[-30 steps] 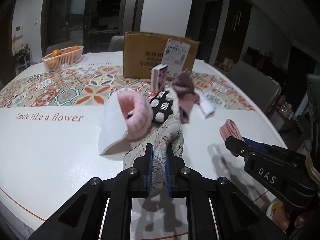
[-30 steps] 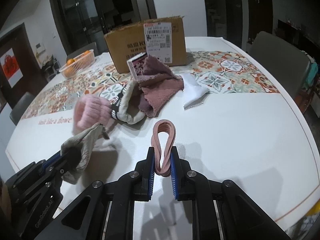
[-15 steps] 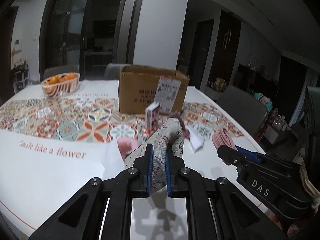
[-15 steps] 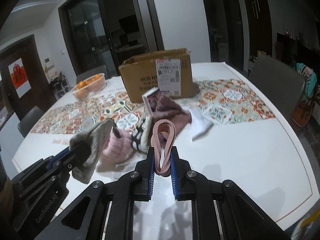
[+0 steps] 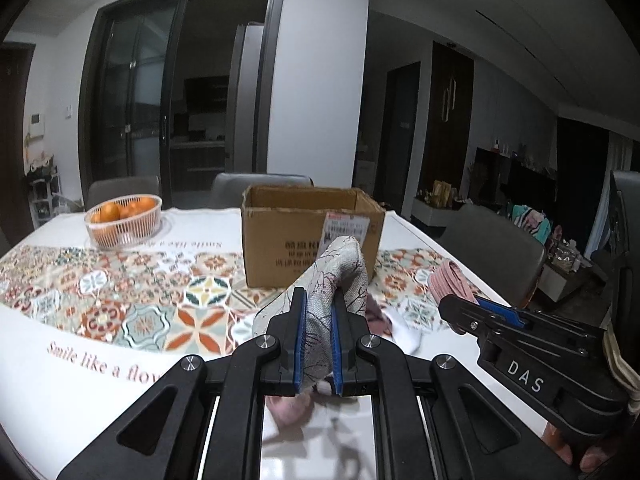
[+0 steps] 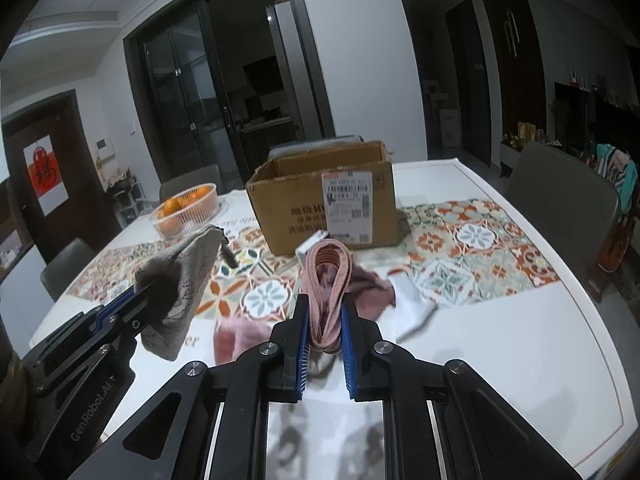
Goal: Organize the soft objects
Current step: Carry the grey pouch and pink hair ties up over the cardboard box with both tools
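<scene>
left gripper (image 5: 317, 312) clamping grey pouch (image 5: 340, 276), right gripper (image 6: 325, 320) clamping pink band (image 6: 328, 276)

both wrist views face cardboard box (image 5: 312, 236)

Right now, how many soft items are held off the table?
2: a beige printed cloth in the left gripper, a pink looped band in the right gripper.

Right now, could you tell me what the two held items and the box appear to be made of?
Grey pouch: woven fabric, matte, visible weave and printed twigs. Pink band: likely ribbed stretch knit, layered loops. Box: corrugated cardboard, brown and matte, with a paper label.
</scene>
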`<state>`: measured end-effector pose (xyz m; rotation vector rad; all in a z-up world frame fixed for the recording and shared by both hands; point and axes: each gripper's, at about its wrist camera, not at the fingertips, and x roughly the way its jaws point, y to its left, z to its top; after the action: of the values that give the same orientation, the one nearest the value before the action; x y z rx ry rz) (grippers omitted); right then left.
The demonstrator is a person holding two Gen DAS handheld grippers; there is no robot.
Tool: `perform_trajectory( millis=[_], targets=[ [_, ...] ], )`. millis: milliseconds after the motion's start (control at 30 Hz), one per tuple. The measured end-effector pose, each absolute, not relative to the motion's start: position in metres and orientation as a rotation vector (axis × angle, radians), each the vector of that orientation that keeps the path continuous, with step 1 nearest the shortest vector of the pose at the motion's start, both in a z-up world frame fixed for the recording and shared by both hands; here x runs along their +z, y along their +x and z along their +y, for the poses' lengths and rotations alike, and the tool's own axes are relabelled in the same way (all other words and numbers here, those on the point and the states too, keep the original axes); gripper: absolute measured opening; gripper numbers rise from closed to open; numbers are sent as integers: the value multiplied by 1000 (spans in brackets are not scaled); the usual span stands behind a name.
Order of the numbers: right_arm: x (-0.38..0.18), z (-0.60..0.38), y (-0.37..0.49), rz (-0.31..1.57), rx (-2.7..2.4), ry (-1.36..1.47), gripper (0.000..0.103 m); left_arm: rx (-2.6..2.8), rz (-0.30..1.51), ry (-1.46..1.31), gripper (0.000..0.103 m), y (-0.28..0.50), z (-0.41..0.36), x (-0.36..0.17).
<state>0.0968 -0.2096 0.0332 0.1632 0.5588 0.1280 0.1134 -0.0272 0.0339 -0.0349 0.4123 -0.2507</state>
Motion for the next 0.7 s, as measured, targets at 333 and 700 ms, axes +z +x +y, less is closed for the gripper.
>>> perform_trajectory(
  millis=[333,700],
  targets=[
    [52,-206,130,500,144,161,16,-227,355,-23,12,148,-26,56],
    [69,-210,177,464,154,177,16,-214,324,-18,12,198,-32,72]
  ],
)
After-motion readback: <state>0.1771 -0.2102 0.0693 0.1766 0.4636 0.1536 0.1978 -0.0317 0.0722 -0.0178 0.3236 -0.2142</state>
